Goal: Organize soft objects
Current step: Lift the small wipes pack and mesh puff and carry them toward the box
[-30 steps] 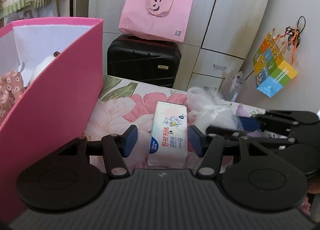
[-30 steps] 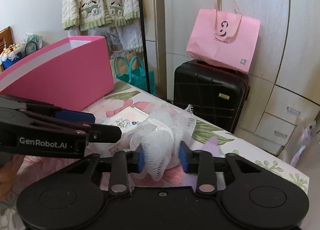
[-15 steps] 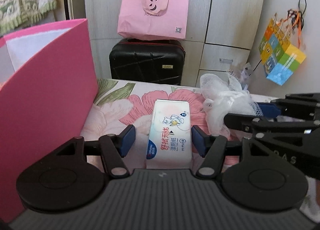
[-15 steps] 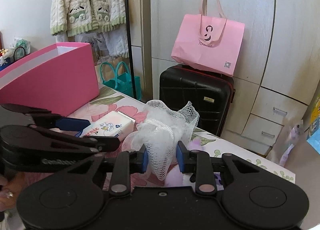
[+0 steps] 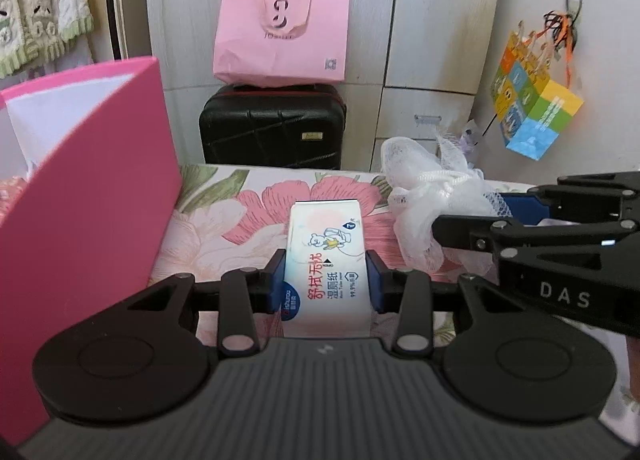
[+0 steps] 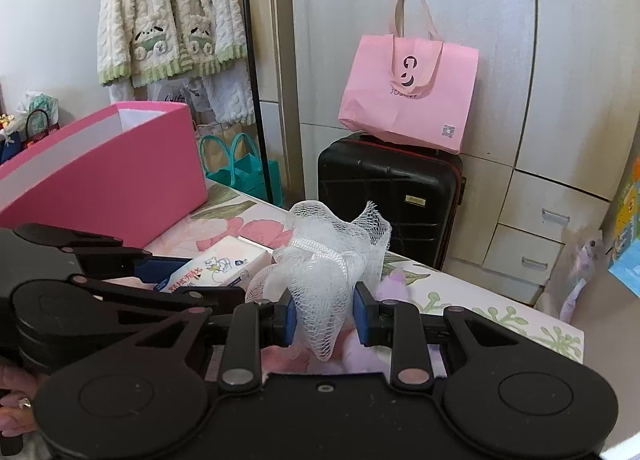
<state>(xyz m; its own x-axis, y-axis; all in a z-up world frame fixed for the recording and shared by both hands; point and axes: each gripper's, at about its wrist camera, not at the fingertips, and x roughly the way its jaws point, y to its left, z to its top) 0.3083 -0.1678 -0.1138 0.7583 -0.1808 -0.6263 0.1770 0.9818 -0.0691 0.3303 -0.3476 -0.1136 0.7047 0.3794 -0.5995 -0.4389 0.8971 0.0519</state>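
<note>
The left gripper [image 5: 326,280] is closed on the wet-wipe pack [image 5: 325,260]; both blue pads are pressed against the pack's long sides. The pack lies flat on the floral bed cover [image 5: 224,227], its far end pointing toward the black suitcase [image 5: 272,127].

The right gripper [image 6: 325,318] is clamped on the white mesh bath pouf [image 6: 332,260], which is held above the cover, just right of the pack. In the left wrist view the pouf [image 5: 424,199] is seen beside the pack, apart from it.

The pink storage box [image 5: 80,219] stands open at the left, near the pack. A pink shopping bag [image 5: 280,35] rests on top of the suitcase against the wardrobe [image 6: 460,19]. Fingers [image 6: 16,400] are visible at the left gripper's handle.
</note>
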